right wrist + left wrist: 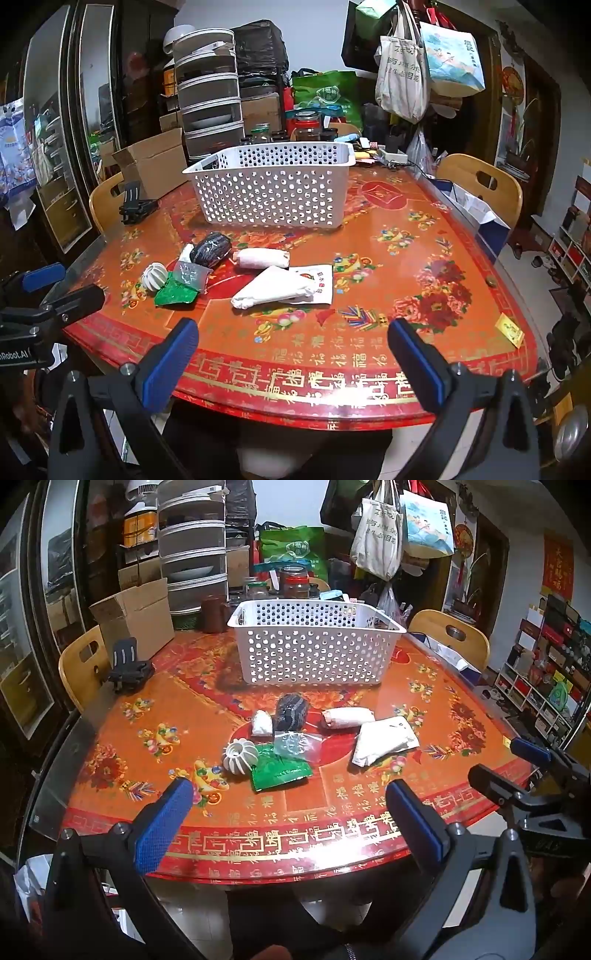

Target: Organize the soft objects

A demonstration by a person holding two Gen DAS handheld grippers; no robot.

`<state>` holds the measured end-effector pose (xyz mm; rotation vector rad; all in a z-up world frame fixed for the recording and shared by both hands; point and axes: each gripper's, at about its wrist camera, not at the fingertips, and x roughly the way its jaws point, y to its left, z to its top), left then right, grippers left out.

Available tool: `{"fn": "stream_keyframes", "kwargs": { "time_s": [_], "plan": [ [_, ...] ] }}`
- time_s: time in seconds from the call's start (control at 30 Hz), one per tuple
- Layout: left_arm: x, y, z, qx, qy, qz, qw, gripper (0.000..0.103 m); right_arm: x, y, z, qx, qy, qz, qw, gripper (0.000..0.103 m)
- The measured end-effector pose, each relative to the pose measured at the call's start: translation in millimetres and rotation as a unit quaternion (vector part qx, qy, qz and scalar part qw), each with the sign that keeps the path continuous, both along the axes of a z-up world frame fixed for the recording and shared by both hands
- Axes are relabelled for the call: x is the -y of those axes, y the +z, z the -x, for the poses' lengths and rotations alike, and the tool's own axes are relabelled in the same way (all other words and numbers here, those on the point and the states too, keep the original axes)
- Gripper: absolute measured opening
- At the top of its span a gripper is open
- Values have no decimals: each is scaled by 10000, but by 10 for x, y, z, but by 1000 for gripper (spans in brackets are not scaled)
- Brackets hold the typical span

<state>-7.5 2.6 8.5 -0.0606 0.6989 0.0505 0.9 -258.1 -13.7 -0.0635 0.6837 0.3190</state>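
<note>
Lying in a loose cluster near the middle of the table, in front of the basket: the soft objects.
Dark bundle: a black, netted lump, at the far side of the cluster, nearest the basket.
Small white roll, touching the dark bundle's left side.
White rolled cloth, lying crosswise just right of the dark bundle, one dark end showing.
White folded packet, nearest the right side of the cluster, resting on a flat printed bag in the right wrist view.
Clear plastic bag, crumpled, overlapping the top of the green packet.
Green packet, flat, at the near edge of the cluster.
Ribbed white ball, touching the green packet's left edge.
Basket: white and perforated, upright, beyond the cluster; its inside is mostly hidden.
Left gripper, jaws spread wide, nothing between the blue pads, above the near table rim, well apart from the objects.
Right gripper, jaws likewise wide and holding nothing, above the near rim.
Table: round, with a red and orange floral cover.
Surroundings: a cardboard box and a black stand at the far left; wooden chairs at both sides.
</note>
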Motion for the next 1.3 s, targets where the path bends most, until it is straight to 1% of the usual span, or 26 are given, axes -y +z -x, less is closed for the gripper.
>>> {"fn": "stream_keyframes", "kwargs": {
  "time_s": [1.3],
  "plan": [
    [-43,53,48,79,50,-44,9999,103,-1,33,11,-25,48,-38,10000,102]
  ]
}}
